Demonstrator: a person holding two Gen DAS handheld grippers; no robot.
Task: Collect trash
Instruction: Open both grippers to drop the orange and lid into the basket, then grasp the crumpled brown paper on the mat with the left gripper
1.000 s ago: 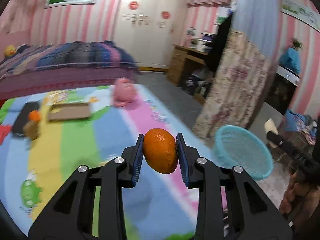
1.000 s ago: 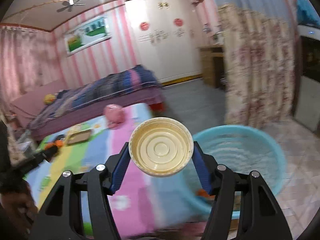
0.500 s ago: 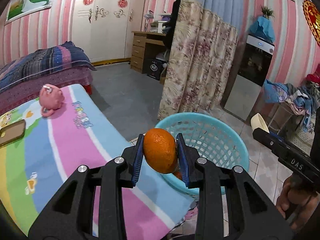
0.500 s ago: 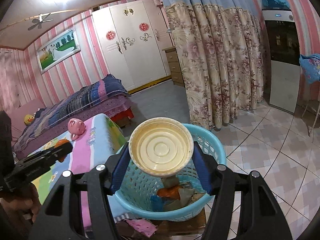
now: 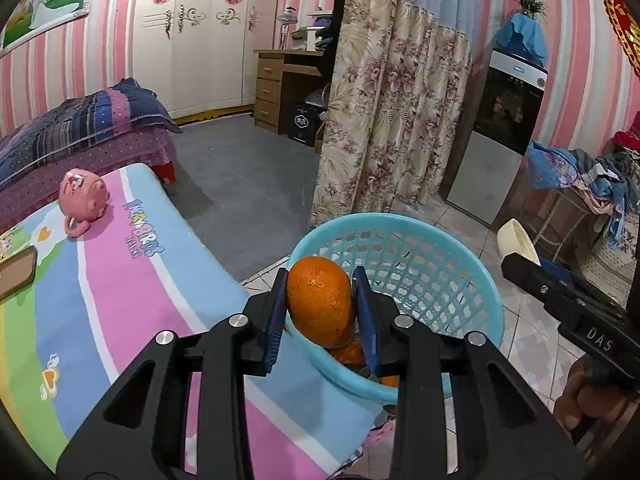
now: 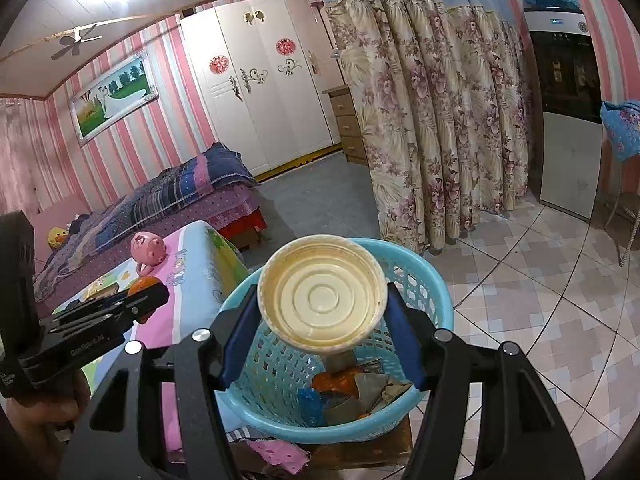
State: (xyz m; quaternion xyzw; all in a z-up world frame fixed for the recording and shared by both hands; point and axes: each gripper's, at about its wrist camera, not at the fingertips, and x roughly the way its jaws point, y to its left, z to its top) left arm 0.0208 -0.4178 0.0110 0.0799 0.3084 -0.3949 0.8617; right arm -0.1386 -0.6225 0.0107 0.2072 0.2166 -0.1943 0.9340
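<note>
Left wrist view: left gripper [image 5: 322, 312] clamped on an orange [image 5: 319, 300], blue pads pressing both flanks, fruit held clear of any surface. Now poised over the near rim of the turquoise basket [image 5: 476, 280], which fills the centre of the view; a second ago, only striped mat [image 5: 120, 280] lay beneath the fruit, with the basket off to the right. More orange scraps visible in the basket bottom, just under the gripped fruit. Pink piggy bank [image 5: 83, 198] left behind on the mat's far edge. Right gripper's black body [image 5: 568, 304] entering from the right, cream lid [image 5: 516, 240] just showing at its tip.

Right wrist view: right gripper [image 6: 322, 312] closed on the round cream lid [image 6: 322, 292], hollow side facing the camera, blue pads bearing on its rim at left and right. Directly above the basket [image 6: 436, 280] opening now, where earlier the basket sat lower right and blurred with motion. Peel, a blue wrapper and crumpled paper already inside. Left gripper [image 6: 132, 304] seen at left with its orange [image 6: 140, 283], close beside the basket rim.

Meaning for the task: carry apparently finished, both pieces of trash brought to the bin. Probably only release remaining; lid well centred, orange nearer the rim and likelier to catch the edge.
</note>
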